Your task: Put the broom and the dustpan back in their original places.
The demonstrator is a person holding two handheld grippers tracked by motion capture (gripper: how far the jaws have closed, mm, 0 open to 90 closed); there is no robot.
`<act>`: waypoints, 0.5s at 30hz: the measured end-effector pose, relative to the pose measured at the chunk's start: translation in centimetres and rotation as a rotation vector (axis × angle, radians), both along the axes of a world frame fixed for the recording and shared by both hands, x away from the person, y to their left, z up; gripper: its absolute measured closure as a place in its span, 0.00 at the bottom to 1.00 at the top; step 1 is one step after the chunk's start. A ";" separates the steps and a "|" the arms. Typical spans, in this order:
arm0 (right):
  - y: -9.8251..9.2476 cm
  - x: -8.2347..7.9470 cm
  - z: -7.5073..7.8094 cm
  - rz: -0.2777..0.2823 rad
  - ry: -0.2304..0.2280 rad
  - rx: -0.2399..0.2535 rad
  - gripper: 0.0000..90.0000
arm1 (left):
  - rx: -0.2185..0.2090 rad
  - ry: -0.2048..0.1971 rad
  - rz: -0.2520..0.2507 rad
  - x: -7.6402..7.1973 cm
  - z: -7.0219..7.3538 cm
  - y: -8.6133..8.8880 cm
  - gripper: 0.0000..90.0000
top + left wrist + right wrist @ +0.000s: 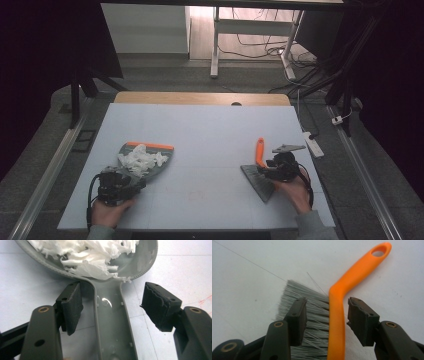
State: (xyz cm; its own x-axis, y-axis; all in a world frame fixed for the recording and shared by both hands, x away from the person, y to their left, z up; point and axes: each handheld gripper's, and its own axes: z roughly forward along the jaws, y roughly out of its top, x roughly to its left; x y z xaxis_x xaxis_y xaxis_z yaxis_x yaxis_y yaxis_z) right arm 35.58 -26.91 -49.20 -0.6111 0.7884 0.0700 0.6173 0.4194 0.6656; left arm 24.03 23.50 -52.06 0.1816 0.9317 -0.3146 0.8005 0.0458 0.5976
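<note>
1. My left gripper (112, 307) stands released astride the dustpan (150, 159) handle at the table's left; bumping it could spill the shredded paper (87, 255)
2. My right gripper (327, 322) gapes around the brush (337, 315) at the right; nudging could roll it

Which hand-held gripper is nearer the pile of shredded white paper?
Left. The left hand-held gripper straddles the dustpan handle just below the shredded paper; the right hand-held gripper is far across the table, over the brush.
</note>
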 end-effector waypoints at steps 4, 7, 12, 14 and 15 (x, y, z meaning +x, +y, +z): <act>0.1 -0.5 0.5 0.030 -0.036 0.012 0.55 | 0.032 -0.037 -0.014 -0.5 0.8 0.0 0.36; 0.2 -0.8 0.8 0.062 -0.049 0.023 0.55 | 0.054 -0.065 -0.033 -0.9 1.5 0.1 0.36; 0.5 -1.5 1.0 0.119 -0.064 0.031 0.56 | 0.070 -0.116 -0.121 -1.3 2.5 -0.2 0.36; 0.7 -1.9 1.1 0.147 -0.070 0.029 0.56 | 0.063 -0.143 -0.180 -1.4 2.8 -0.5 0.37; 0.8 -2.1 1.1 0.160 -0.074 0.025 0.56 | 0.052 -0.149 -0.207 -1.4 2.9 -0.6 0.38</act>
State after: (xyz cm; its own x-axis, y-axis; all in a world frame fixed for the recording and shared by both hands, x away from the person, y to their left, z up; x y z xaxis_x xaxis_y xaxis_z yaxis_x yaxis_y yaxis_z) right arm 33.53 -26.15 -48.11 -0.7327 0.6795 0.0386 0.4929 0.4907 0.7185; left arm 22.63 22.90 -49.18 0.4110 0.8840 -0.2228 0.6925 -0.1438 0.7069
